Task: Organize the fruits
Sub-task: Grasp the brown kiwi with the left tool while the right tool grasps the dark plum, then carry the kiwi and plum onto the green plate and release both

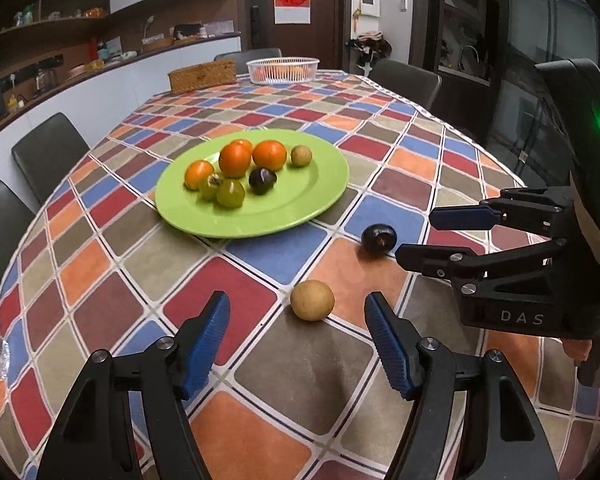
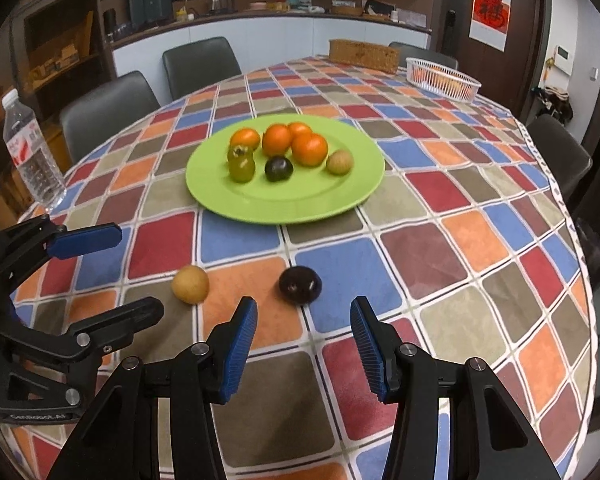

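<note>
- big oval dining table under a checked tablecloth of red, blue, orange and beige squares [image 1: 284,248], takes up most of both views, dark padded chairs [image 1: 48,152] around it
- round lime-green plastic plate [image 1: 320,196] sits mid-table with a bunch of fruit already on it: four orange round fruits [image 1: 235,158], two greenish persimmon-looking ones [image 1: 230,193], one dark purple plum-like fruit [image 1: 262,180] and one small tan fruit [image 1: 301,155] at the right of the pile
- far end of the table has a white slotted plastic basket [image 1: 283,70] with something orange in it, and a woven tan box [image 1: 202,76] just left of it. Clear plastic water bottle with a red label [image 2: 32,152] stands at the left edge
- left gripper [image 1: 298,320], black frame with blue ribbed pads, is spread wide and holding nothing, lined up on the loose tan round fruit [image 1: 312,300] lying on the cloth just ahead, near side of the plate
- right gripper [image 2: 303,330] is also spread apart and empty, aimed at the loose dark purple round fruit [image 2: 300,284], which sits on the cloth right of the tan one, apart from it
- my guess on handling: both loose fruits are light and smallish, smooth-skinned so they'll roll if nudged. The purple one is probably soft and bruises easily, the tan one looks firmer. I'd come in low and pinch each across its widest middle, gently, then set them down on the bare near part of the plate
</note>
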A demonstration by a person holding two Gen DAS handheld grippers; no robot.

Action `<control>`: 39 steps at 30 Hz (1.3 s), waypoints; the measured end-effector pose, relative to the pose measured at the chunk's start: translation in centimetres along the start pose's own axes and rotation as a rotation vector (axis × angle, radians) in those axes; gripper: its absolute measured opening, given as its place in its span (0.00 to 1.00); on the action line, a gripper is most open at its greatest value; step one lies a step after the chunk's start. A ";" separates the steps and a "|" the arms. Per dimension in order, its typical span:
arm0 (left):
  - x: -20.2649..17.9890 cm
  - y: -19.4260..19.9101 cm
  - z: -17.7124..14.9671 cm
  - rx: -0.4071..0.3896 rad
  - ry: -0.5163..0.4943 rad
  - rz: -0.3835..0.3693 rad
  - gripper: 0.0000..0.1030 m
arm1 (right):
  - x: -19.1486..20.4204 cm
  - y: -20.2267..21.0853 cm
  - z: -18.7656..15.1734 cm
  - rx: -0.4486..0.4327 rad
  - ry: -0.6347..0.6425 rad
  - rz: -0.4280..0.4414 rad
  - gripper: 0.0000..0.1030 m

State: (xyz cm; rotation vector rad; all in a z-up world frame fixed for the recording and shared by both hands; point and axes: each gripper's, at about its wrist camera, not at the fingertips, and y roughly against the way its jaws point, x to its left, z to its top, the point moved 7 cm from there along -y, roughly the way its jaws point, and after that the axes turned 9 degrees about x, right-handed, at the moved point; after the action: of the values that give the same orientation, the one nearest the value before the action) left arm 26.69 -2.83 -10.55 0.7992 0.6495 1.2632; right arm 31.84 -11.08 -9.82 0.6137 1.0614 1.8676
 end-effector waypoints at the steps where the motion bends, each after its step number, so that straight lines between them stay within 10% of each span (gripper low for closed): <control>1: 0.0 -0.3 0.0 0.007 0.004 -0.005 0.66 | -0.1 -0.3 0.0 0.007 -0.003 0.003 0.48; 20: -0.2 -4.0 0.2 0.084 0.028 -0.105 0.28 | 0.0 -4.1 1.0 0.052 -0.010 0.023 0.39; 39: -0.1 -0.4 1.1 0.011 0.043 -0.116 0.28 | 0.9 -0.7 1.0 -0.010 -0.016 0.033 0.29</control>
State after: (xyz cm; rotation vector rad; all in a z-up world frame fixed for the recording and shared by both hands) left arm 27.80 -3.12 -10.25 0.7345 0.7285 1.1747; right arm 32.47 -9.63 -9.89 0.6429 1.0365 1.8919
